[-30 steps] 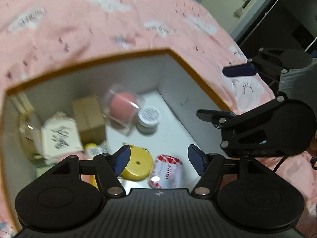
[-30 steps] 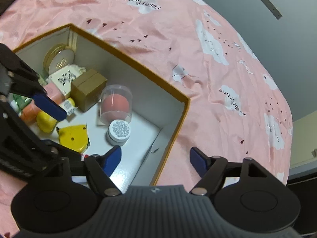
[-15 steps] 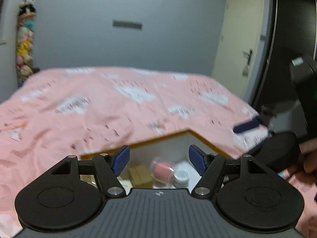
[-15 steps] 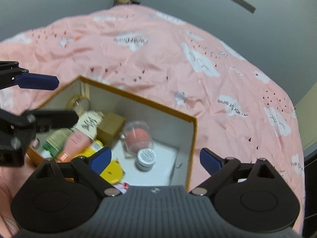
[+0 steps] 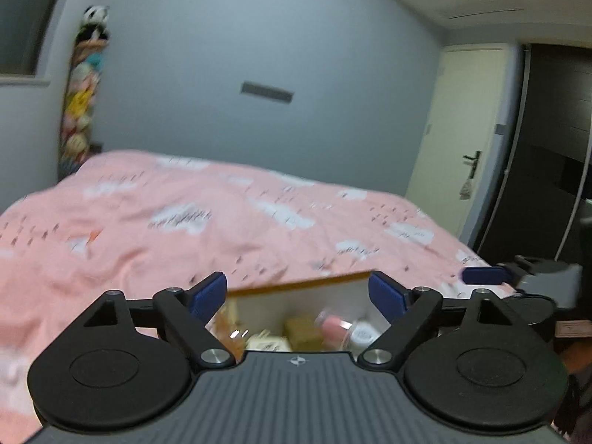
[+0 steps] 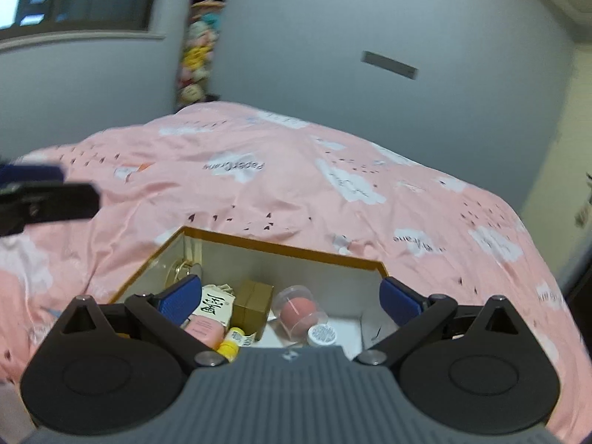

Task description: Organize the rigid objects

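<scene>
We take the white cardboard box with the mustard-orange rim (image 6: 325,254) as our landmark; it sits on the pink bedspread printed with white clouds (image 6: 281,188), and everything we have to organize lies inside it. Against its far left corner leans a round gold compact (image 6: 181,272). Nearer the box's middle stand a white carton with black brush lettering (image 6: 216,305) and a small brown cardboard cube (image 6: 253,303), pushed side by side so that they share a wall and waste no floor. Just right of the cube rests a clear plastic dome holding a pink sponge ball (image 6: 298,312), and beside that a small white jar with a printed lid (image 6: 322,334). A pink tube (image 6: 205,329) and a yellow-capped bottle (image 6: 231,346) lie toward the box's near left side.

Our left gripper (image 5: 298,294) hangs above the box's near edge with nothing between its blue pads (image 5: 209,292); its jaws are opening and stand far apart. Our right gripper (image 6: 290,298) hovers over the box's interior, likewise empty, its jaws opening wide. We judge that both are spread because nothing is being carried, which leaves them ready for a next pick.

The box's right-hand floor looks bare, so we judge it the natural room for whatever remains.
</scene>
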Demonstrator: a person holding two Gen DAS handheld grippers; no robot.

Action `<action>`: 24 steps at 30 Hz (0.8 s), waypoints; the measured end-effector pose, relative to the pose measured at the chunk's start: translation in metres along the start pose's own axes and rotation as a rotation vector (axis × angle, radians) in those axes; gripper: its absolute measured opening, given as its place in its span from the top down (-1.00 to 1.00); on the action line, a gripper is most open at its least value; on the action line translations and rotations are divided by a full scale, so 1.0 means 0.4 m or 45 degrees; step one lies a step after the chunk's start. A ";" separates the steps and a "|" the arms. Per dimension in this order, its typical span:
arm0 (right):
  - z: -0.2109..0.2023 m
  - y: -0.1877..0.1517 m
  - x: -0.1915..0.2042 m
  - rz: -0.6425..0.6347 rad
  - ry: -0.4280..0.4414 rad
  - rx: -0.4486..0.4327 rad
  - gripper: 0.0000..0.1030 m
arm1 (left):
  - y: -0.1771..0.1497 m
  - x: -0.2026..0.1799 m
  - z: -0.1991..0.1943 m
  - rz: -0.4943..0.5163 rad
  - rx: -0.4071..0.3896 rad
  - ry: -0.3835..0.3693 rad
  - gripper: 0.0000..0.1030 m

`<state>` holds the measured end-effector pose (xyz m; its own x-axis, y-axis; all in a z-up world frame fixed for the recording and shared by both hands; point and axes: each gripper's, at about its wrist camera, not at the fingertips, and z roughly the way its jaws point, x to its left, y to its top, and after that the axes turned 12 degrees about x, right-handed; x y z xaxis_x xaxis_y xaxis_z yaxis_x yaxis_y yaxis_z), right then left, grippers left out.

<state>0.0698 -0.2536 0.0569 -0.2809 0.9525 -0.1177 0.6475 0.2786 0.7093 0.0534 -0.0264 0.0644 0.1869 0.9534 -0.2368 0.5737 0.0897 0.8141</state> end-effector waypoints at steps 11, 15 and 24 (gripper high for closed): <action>-0.029 -0.094 0.106 0.184 0.080 -0.017 -0.95 | -0.090 0.015 -0.010 0.046 0.006 0.361 -1.00; -0.032 -0.113 0.122 0.167 0.080 -0.022 -0.95 | -0.111 0.027 -0.011 -0.013 0.044 0.390 -1.00; -0.024 -0.140 0.153 0.098 0.052 -0.045 -0.95 | -0.146 0.038 -0.010 -0.062 0.139 0.425 -1.00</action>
<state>0.0097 -0.2122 0.0166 -0.2603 0.9649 -0.0336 0.6432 0.1993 0.7393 0.0196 -0.0161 0.0154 -0.1036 0.9919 -0.0731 0.6608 0.1236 0.7403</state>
